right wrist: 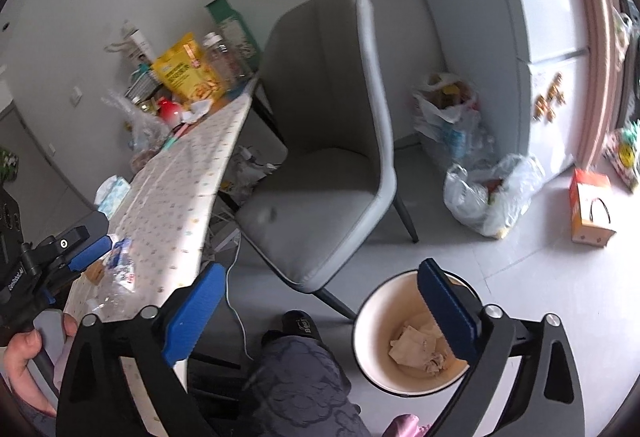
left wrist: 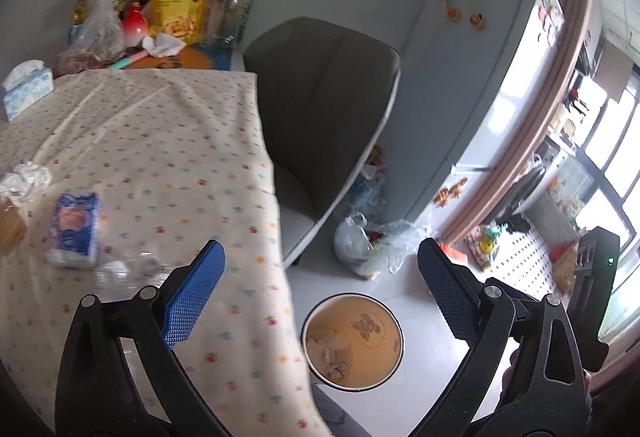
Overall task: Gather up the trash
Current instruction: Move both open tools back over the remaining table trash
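left tongs (left wrist: 320, 291): wide, empty, at the surface (left wrist: 160, 141) edge | right tongs (right wrist: 320, 311): wide, empty, over bin (right wrist: 374, 353), likely post-drop | trash: crumpled tissue (left wrist: 24, 181), blue wrapper (left wrist: 74, 229) on surface; paper scraps in floor bin beside the edge for short carries

Bench (left wrist: 168, 141) covered in matt printed cloth, creased. Crumpled white paper (left wrist: 25, 179) and glossy clear plastic wrapper (left wrist: 74, 229) seen on it. Bin (right wrist: 368, 321) smooth, glossy inside. Chair (right wrist: 328, 141) upholstered in smooth grey leather-like material. Gripper pads (left wrist: 194, 301) ribbed blue rubber, frame matt black plastic.
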